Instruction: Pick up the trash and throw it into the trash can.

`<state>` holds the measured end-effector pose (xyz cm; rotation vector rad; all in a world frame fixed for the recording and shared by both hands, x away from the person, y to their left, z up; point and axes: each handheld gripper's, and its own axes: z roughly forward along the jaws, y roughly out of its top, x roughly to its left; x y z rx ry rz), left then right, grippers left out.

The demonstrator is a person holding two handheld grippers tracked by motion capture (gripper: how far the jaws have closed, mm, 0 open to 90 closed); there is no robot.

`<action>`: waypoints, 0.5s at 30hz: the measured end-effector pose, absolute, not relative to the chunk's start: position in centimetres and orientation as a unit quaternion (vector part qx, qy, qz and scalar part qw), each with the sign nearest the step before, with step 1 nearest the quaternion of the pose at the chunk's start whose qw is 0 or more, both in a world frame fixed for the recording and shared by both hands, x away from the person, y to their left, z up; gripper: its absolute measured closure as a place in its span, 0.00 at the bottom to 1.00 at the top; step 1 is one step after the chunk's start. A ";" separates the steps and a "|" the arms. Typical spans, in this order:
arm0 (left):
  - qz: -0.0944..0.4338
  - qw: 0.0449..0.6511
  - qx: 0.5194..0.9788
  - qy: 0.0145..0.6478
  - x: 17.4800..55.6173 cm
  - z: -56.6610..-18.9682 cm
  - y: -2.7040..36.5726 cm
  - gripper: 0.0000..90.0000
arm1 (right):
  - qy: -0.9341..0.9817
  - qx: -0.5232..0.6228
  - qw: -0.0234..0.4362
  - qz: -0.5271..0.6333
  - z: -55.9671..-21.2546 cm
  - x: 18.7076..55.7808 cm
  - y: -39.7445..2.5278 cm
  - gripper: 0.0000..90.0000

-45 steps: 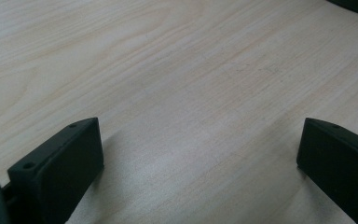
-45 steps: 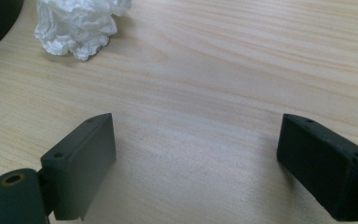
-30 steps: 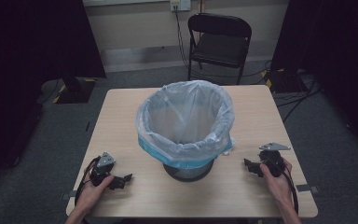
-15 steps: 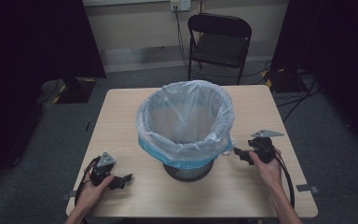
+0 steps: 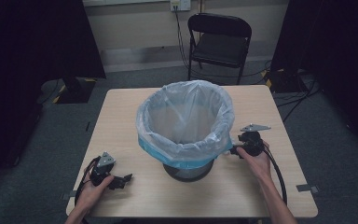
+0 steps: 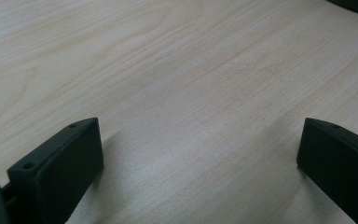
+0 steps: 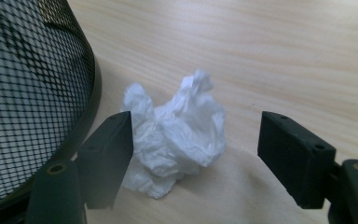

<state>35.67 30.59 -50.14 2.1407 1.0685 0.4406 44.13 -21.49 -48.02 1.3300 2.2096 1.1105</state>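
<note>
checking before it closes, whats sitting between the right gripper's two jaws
A crumpled white tissue lies on the table between the open jaws of the right gripper, close beside the black mesh bin. The right gripper view shows it.

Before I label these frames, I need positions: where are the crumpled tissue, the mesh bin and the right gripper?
crumpled tissue point(image 7: 177, 133), right gripper view, middle of the wad.
mesh bin point(image 7: 25, 93), right gripper view, its black mesh wall.
right gripper point(image 7: 196, 144), right gripper view, midway between its open jaws.

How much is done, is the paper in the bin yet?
Not yet. The crumpled paper lies on the table beside the mesh bin. The right tongs are open around it, not squeezing. Left tongs rest open. Grabbing and dropping it in looks left.
</note>
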 end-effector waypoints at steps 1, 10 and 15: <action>0.170 0.347 0.825 0.412 35.7 -50.1 30.6 0.00 | 0.778 0.467 0.162 0.388 -48.3 44.3 -21.4 0.29; 0.170 0.347 0.825 0.412 35.7 -50.1 30.6 0.00 | 0.786 0.462 0.162 0.378 -49.4 44.7 -20.2 0.41; 0.170 0.347 0.825 0.412 35.7 -50.1 30.6 0.00 | 0.786 0.460 0.180 0.372 -49.5 44.7 -20.1 0.64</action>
